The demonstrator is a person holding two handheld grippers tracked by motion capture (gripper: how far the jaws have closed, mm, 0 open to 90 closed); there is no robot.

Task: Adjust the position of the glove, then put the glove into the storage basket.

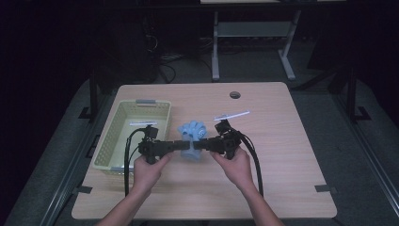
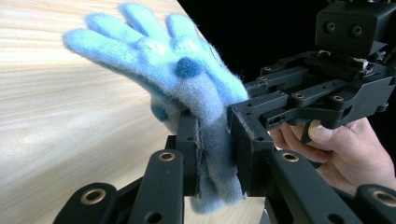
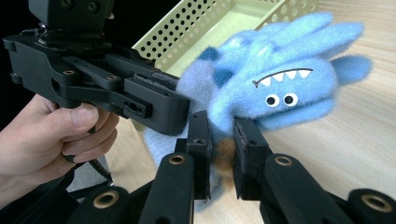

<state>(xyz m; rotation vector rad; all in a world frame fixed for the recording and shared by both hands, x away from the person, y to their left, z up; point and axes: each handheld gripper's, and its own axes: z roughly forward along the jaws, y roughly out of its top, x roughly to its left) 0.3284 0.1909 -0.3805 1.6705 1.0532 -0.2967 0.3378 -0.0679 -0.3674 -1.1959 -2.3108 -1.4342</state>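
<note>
1. Holding a fuzzy blue monster glove point(image 1: 192, 136) between both tools, I have it just left of centre in the high view, over the worktop point(image 1: 263, 179).
2. The left tool point(image 2: 215, 158) is clamped on the glove's paler cuff; its two pads press the fleece flat from either side.
3. The right tool point(image 3: 221, 158) is clamped on the same cuff end from the opposite side, the fabric bunched between its pads.
4. Progress, as I judge it: the glove is gripped and seems to hang clear of the wood, so the pick-up looks done. Still left is carrying it to the pale green basket point(image 1: 109, 141), at centre left of the high view, and letting go.
5. The glove's long axis runs cuff to fingers: cuff toward the bottom of the high view, fingers fanning toward the top. In the right gripper view its toothy face point(image 3: 280, 88) looks at the camera.
</note>
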